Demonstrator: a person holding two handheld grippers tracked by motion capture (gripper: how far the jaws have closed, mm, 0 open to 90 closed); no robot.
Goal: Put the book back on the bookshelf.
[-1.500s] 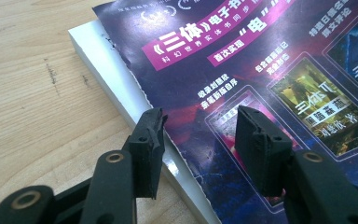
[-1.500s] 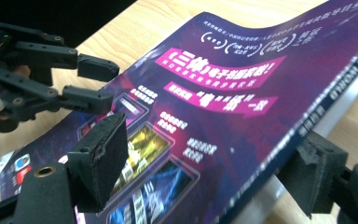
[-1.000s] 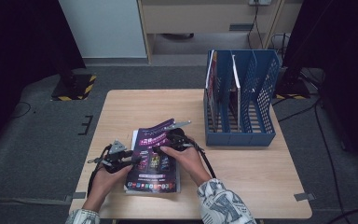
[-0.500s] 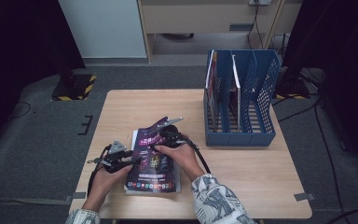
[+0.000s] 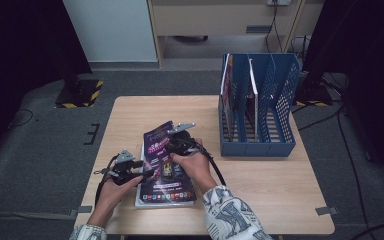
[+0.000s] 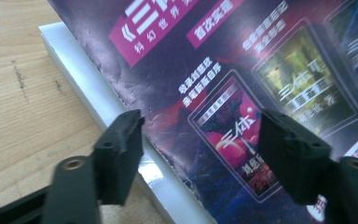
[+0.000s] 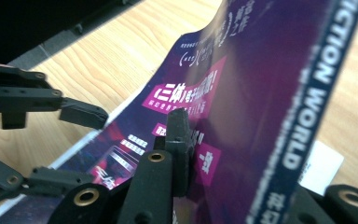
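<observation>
Two tools | right tool (image 5: 174,140) pinches magazine (image 5: 162,165) | left tool (image 5: 147,173) open

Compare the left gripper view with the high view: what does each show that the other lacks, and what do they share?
Left gripper view only: the cover's print up close, and the white page edge under the purple magazine, straddled by the left tool's open jaws.

High view only: the blue file rack with magazines stood in it, the floor, both forearms, and the right tool shut on the cover, lifting it.

Both: the purple magazine and the wooden table.
</observation>
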